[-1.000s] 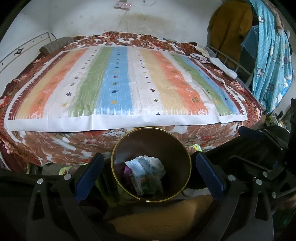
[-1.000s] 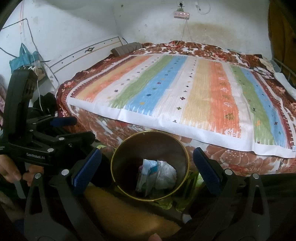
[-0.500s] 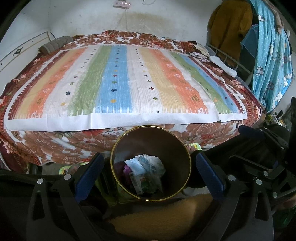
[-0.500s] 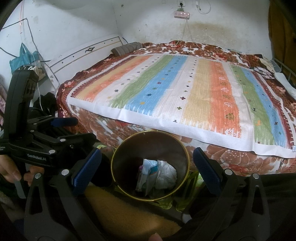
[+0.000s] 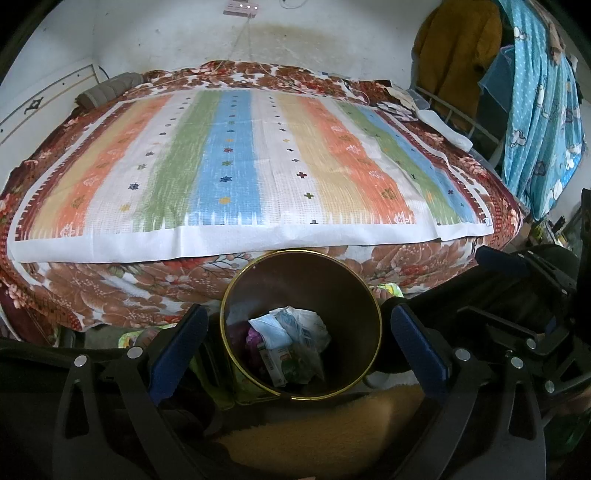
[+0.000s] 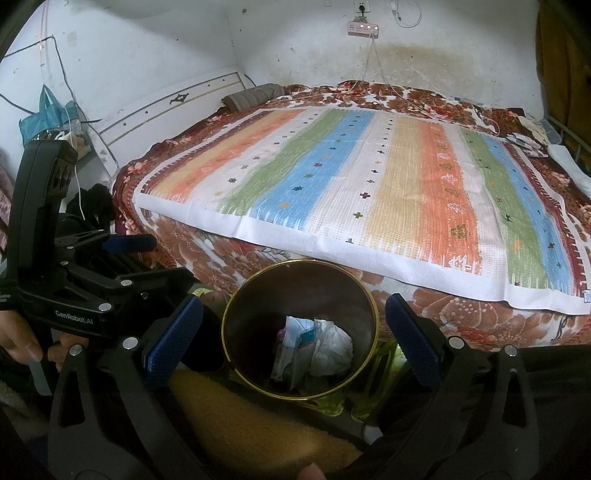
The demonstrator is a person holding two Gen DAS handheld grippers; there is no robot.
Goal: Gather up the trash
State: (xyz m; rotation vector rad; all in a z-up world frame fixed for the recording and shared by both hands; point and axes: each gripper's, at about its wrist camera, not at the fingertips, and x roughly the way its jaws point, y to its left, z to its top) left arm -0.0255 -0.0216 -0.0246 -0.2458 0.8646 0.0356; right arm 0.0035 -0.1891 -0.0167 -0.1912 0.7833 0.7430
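Trash (image 5: 290, 345) lies at the bottom of the bin (image 5: 258, 280), a round brown can with a gold rim, standing on the floor just before the bed (image 5: 110, 291); crumpled white paper, a blue-white wrapper and a purple scrap show in the left view; the right view shows the same heap (image 6: 317, 350) inside the bin (image 6: 251, 295), pale wrappers uppermost. Both cameras look down into the can, which sits between each pair of blue pads. The left gripper (image 5: 301, 347) hangs above the opening with its fingers spread wide, one pad (image 5: 177, 343) left of the rim and the other right of it, holding nothing; the right gripper (image 6: 293, 338) hangs likewise, fingers (image 6: 410, 336) wide apart, nothing between them. From the right view the left gripper (image 6: 129, 243) appears at the left edge, black with blue tips, a hand (image 6: 18, 339) on its grip; from the left view the right gripper (image 5: 498, 258) shows at the right edge. A striped sheet (image 5: 236, 170), orange, green, blue and yellow, covers the bed (image 6: 443, 310) over a brown floral quilt (image 5: 406, 258); a tan fuzzy cloth (image 5: 314, 424) lies near the bin on the camera side; a blue dotted curtain (image 5: 543, 110) hangs at the right; a power strip (image 6: 362, 27) is on the wall.
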